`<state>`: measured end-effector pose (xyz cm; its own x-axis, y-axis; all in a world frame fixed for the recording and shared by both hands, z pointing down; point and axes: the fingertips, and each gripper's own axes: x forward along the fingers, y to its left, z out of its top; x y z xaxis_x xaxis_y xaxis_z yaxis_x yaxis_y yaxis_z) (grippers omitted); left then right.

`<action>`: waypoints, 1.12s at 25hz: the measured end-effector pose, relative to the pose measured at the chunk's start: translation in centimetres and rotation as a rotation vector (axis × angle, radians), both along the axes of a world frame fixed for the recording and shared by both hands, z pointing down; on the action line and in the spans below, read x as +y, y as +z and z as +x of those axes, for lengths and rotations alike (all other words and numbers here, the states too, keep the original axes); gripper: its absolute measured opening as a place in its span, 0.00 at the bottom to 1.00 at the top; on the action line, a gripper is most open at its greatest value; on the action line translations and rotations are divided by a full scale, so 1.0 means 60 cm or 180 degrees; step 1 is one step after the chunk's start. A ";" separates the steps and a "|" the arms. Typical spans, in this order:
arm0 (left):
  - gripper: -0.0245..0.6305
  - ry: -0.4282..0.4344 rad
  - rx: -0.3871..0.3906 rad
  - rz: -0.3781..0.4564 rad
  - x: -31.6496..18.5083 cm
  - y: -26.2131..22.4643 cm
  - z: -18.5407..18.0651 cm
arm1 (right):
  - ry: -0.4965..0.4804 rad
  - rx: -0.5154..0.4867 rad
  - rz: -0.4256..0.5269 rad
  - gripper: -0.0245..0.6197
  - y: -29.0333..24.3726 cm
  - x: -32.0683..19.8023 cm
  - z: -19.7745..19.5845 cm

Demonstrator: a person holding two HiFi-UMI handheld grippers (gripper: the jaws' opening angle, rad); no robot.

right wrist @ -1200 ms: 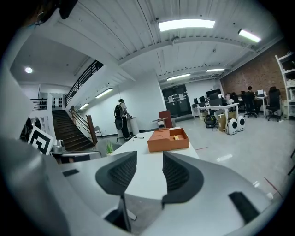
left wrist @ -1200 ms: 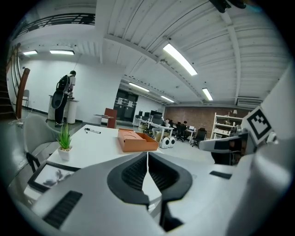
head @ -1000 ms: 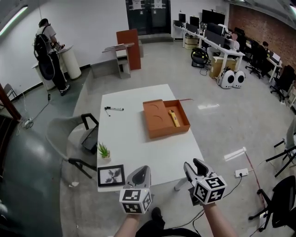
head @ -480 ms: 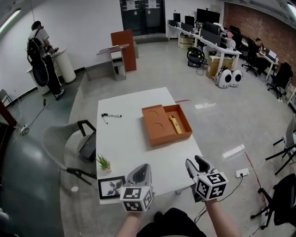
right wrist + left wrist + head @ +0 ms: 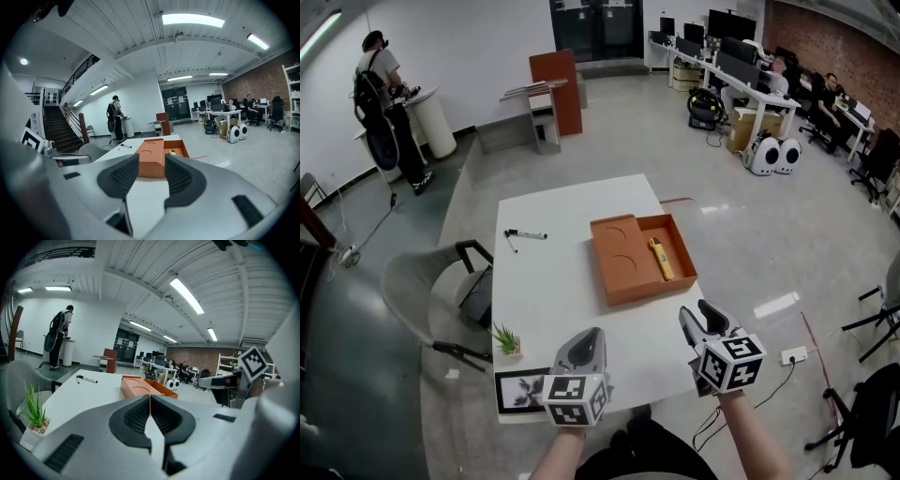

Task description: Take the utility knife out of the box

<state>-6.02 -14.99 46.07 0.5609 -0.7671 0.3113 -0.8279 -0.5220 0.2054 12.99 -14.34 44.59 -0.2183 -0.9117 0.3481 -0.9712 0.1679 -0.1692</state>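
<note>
The yellow utility knife (image 5: 661, 258) lies flat in the right-hand compartment of the open orange box (image 5: 623, 281), which sits toward the right side of the white worktop (image 5: 558, 281); the box's left half shows two round recesses. Both grippers hang at the near edge of the worktop, well apart from the box, with bare worktop between their fingers and the knife. The left gripper (image 5: 592, 335) is over the near edge, just beside a picture frame (image 5: 522, 389) and near a small potted plant (image 5: 506, 339). In the left gripper view its fingers (image 5: 133, 416) are pressed together with nothing between them, and the box (image 5: 140, 386) shows beyond their tips, a little to the left. The right gripper (image 5: 699, 315) is at the worktop's near right corner and is the closer of the two to the knife, which lies ahead of it and slightly to its left in the head view. In the right gripper view its fingers (image 5: 180, 178) stand spread and pinch nothing; the box (image 5: 152, 159) is framed in the gap between them, far off, and the knife (image 5: 172, 152) appears as a small yellow shape inside it, in line with the right finger. A marker pen (image 5: 528, 233) lies on the far left part of the worktop, away from the box and both grippers.
</note>
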 end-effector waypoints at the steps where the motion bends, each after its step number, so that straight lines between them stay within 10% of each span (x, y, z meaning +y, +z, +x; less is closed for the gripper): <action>1: 0.06 -0.0022 -0.0005 0.0000 -0.010 0.001 0.001 | -0.0022 0.0014 0.0004 0.29 0.000 -0.015 0.003; 28: 0.06 -0.0440 -0.0035 -0.0136 -0.155 0.030 0.027 | -0.0416 0.0340 -0.0514 0.29 0.096 -0.286 0.062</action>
